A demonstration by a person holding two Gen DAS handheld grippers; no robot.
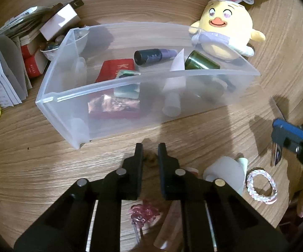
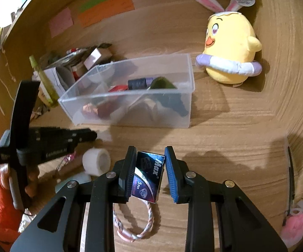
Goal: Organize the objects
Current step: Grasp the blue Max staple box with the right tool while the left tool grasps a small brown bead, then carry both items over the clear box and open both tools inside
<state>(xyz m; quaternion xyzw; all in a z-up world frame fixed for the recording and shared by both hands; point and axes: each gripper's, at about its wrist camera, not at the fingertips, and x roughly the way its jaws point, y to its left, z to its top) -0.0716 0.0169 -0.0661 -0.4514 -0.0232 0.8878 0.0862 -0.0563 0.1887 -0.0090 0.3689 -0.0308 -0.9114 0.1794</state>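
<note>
A clear plastic bin (image 1: pixel 71 113) (image 2: pixel 190 77) stands on the wooden table and holds a dark bottle (image 1: pixel 149 56), a green cylinder (image 1: pixel 201 63), a red packet (image 1: pixel 115 69) and other small items. My right gripper (image 2: pixel 150 157) is shut on a small dark blue "Max" box (image 2: pixel 149 174), held above the table in front of the bin; it shows at the right edge of the left wrist view (image 1: pixel 277 145). My left gripper (image 1: pixel 150 148) hovers low in front of the bin, jaws nearly together with a narrow gap and nothing clearly between them.
A yellow chick plush (image 1: pixel 228 27) (image 2: pixel 231 48) sits behind the bin's right end. A white tape roll (image 1: pixel 224 174) (image 2: pixel 96 161), a braided bracelet (image 1: pixel 260 185) (image 2: pixel 149 222) and a pink hair clip (image 1: pixel 145 213) lie near me. Boxes and papers (image 1: pixel 8 67) pile up at the left.
</note>
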